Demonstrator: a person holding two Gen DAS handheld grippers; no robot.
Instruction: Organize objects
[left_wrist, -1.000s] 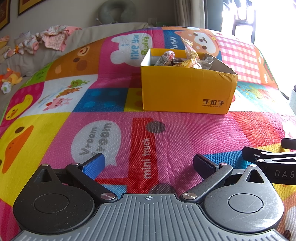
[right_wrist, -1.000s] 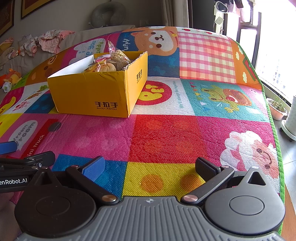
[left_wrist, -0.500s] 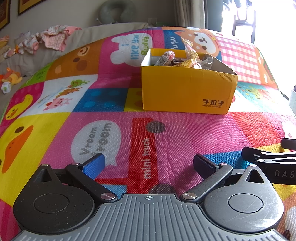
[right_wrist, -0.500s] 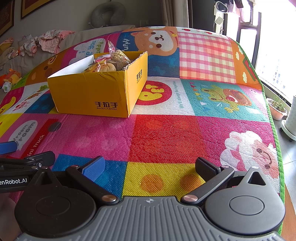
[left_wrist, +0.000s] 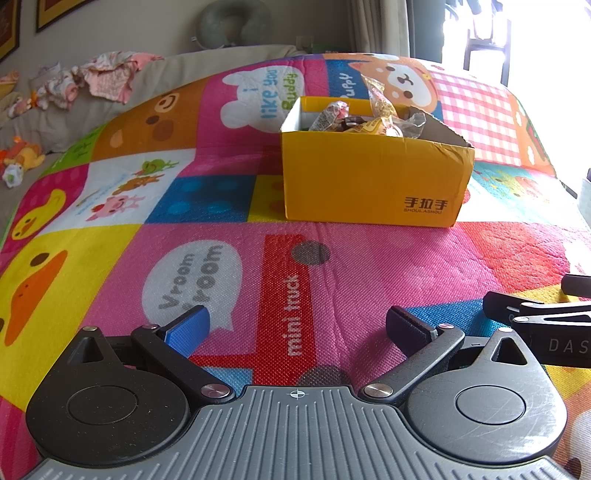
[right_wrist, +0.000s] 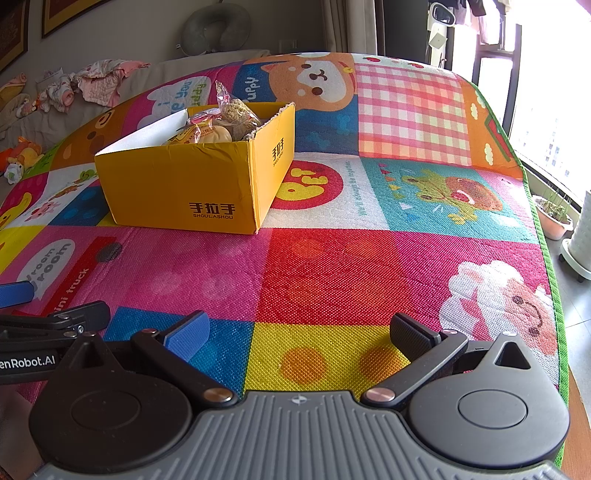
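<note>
A yellow cardboard box (left_wrist: 373, 181) printed with "SHOULASHOU" sits open-topped on a colourful cartoon play mat (left_wrist: 229, 258), and everything here is placed against it. Inside the box lie several wrapped snacks (right_wrist: 218, 127), among them a clear crinkly packet that sticks up above the rim and a round bun-like item in yellow wrapping.

The left claw (left_wrist: 297, 326) hovers low over the mat on the near side of the box, well apart from it, above the "mini truck" and "Vroom Vroom" prints. Its fingers are spread wide with nothing between them; one pad is blue, the other dark.

The right claw (right_wrist: 299, 334) sits nearer than the box and off to its right, over the yellow and red squares, also spread wide and empty. Each claw shows at the edge of the other's view, so the two are side by side.

Beyond the box, past the mat's far edge, a beige surface holds a heap of pink clothes (left_wrist: 107, 75), and a grey neck pillow (right_wrist: 216, 27) rests against the wall.
</note>
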